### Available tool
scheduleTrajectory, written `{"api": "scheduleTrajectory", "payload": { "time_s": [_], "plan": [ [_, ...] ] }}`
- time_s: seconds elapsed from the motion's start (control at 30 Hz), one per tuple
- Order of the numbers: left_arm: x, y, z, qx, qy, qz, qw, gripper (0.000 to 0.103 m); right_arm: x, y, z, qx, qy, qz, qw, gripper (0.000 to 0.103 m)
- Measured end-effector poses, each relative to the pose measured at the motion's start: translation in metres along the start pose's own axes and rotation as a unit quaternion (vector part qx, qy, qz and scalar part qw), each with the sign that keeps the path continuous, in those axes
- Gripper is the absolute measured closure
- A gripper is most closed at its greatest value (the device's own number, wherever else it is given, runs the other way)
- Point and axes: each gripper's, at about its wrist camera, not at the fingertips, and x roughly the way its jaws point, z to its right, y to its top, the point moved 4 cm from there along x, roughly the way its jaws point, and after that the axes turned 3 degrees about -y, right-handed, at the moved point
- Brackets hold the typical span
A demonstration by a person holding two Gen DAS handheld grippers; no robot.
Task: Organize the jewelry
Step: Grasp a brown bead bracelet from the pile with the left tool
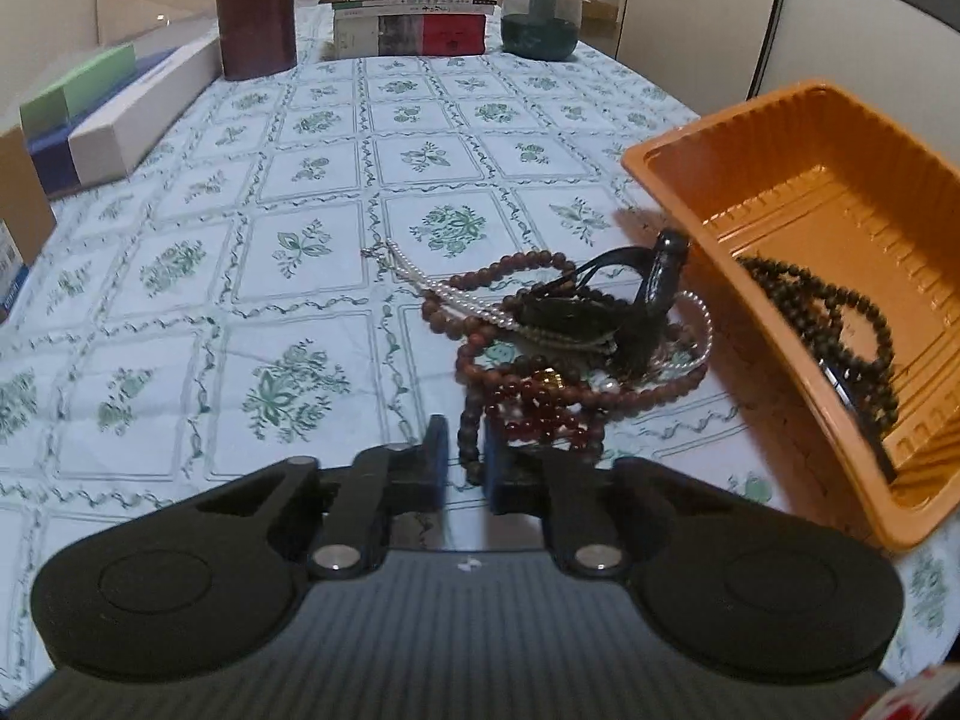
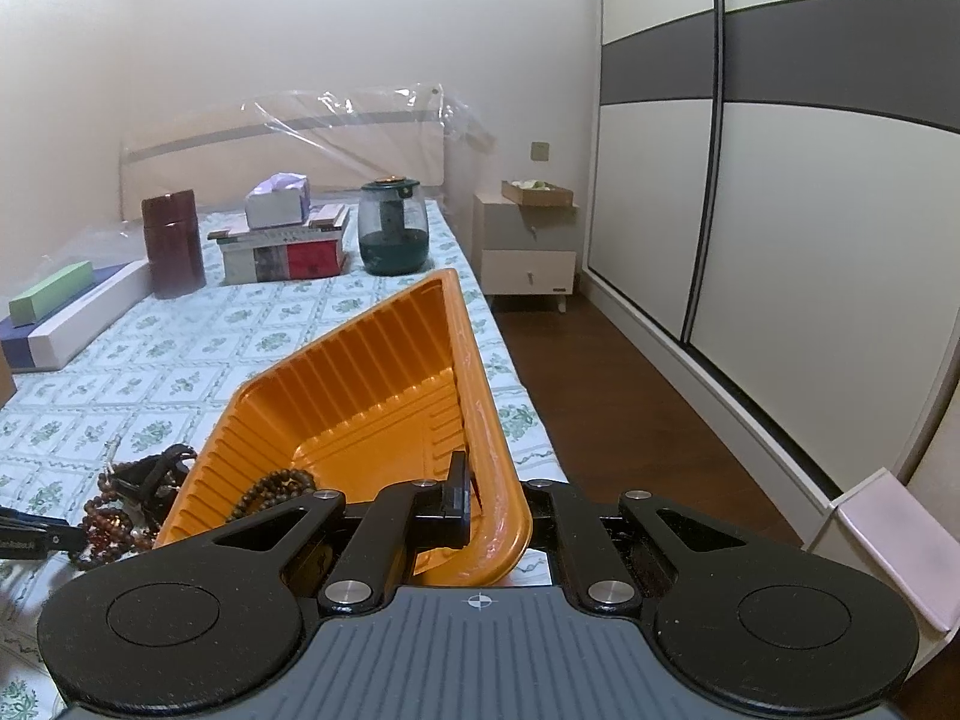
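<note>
A tangle of jewelry lies on the floral tablecloth: brown bead strands [image 1: 516, 276], a pearl strand [image 1: 456, 300], dark red beads [image 1: 540, 420] and a black strap piece [image 1: 600, 312]. My left gripper [image 1: 465, 456] is shut on a brown bead strand [image 1: 470, 432] at the pile's near edge. An orange plastic tray [image 1: 798, 180] stands tilted to the right, with dark beads [image 1: 840, 312] inside. My right gripper [image 2: 480, 498] is shut on the tray's rim [image 2: 474, 396], holding it tipped; the dark beads [image 2: 276, 489] lie in its low corner.
At the table's far end stand a brown canister [image 1: 255, 12], stacked books with a tissue box [image 1: 414, 18] and a green glass jar [image 1: 540, 12]. Long boxes [image 1: 120, 114] lie along the left edge. The table's right edge [image 2: 510, 384] drops to a wooden floor.
</note>
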Motion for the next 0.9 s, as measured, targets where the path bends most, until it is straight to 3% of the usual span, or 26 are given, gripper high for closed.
{"api": "scheduleTrajectory", "payload": {
  "time_s": [0.2, 0.47, 0.9],
  "plan": [
    [-0.018, -0.006, -0.013, 0.015, 0.004, -0.003, 0.9999, 0.098, 0.001, -0.001, 0.000, 0.000, -0.001, 0.001, 1.000, 0.097],
    [-0.055, -0.007, -0.041, 0.007, 0.023, 0.023, 0.9995, 0.098, 0.001, 0.000, -0.001, -0.001, 0.000, 0.002, 1.000, 0.097],
    [-0.080, 0.015, -0.042, -0.011, -0.010, 0.050, 0.9987, 0.098, -0.003, 0.001, -0.004, -0.004, 0.001, 0.005, 1.000, 0.096]
  ]
}}
